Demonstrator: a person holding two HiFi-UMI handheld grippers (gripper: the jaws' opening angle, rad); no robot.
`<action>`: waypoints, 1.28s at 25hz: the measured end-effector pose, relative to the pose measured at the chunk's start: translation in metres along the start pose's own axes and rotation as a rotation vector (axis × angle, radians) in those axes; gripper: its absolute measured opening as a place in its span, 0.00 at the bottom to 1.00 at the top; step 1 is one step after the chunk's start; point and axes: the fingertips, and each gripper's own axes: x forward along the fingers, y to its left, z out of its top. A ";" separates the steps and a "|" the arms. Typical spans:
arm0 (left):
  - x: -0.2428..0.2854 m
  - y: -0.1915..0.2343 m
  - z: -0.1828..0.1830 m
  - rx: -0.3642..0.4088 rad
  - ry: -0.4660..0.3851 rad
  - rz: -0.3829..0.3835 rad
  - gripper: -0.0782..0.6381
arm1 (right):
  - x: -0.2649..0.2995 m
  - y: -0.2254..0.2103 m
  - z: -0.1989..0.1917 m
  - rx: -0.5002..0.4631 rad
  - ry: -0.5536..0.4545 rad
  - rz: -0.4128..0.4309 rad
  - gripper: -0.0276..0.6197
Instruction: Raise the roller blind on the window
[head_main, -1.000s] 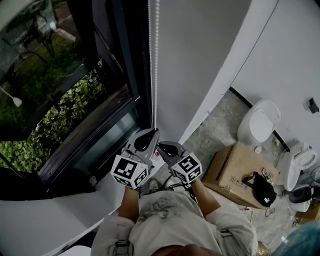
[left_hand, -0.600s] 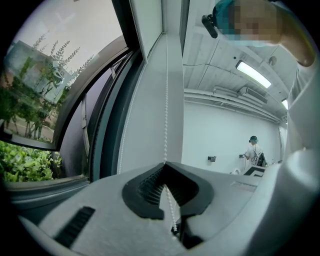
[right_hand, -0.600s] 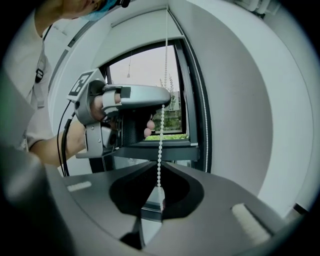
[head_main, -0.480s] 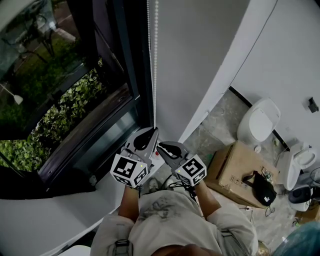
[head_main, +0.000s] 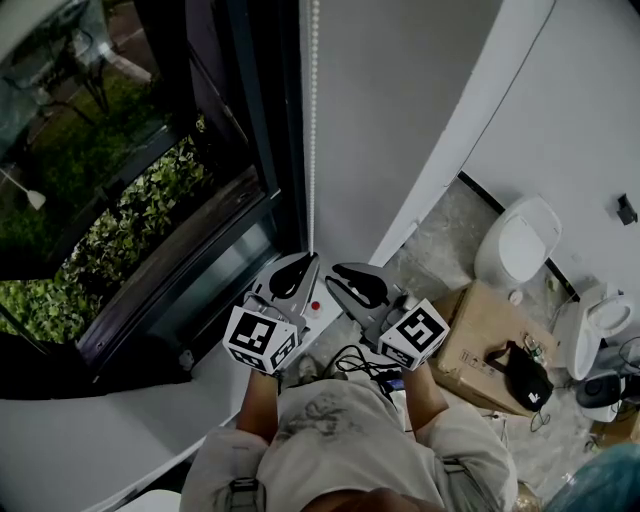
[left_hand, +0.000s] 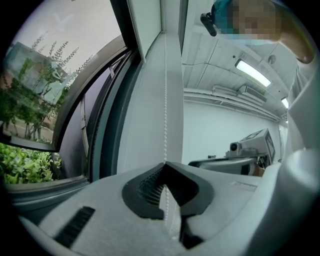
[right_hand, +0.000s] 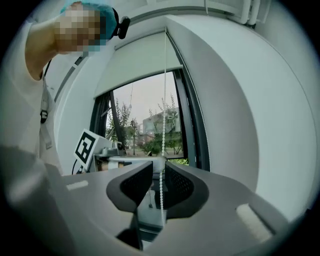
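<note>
While the left gripper (left_hand: 164, 175) has its fingers pressed tight on the bead chain (left_hand: 165, 100), the right gripper (right_hand: 159, 172) has just been opening its fingers; now they are spread, with the chain hanging loose between them; the roller blind (right_hand: 142, 60) covers only the top of the window (right_hand: 145, 120). This looks like hand-over-hand pulling; next, I think, the right fingers should close on the chain higher up and pull down, while the left fingers let go.
</note>
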 end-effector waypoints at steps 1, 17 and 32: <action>0.000 0.000 0.000 0.000 0.000 0.001 0.12 | 0.000 -0.001 0.009 -0.007 -0.015 0.000 0.18; 0.000 -0.003 0.000 0.004 -0.001 -0.007 0.12 | 0.028 -0.010 0.098 -0.089 -0.162 0.033 0.22; 0.000 0.001 0.000 0.007 -0.003 -0.014 0.12 | 0.053 -0.012 0.111 -0.122 -0.140 0.007 0.06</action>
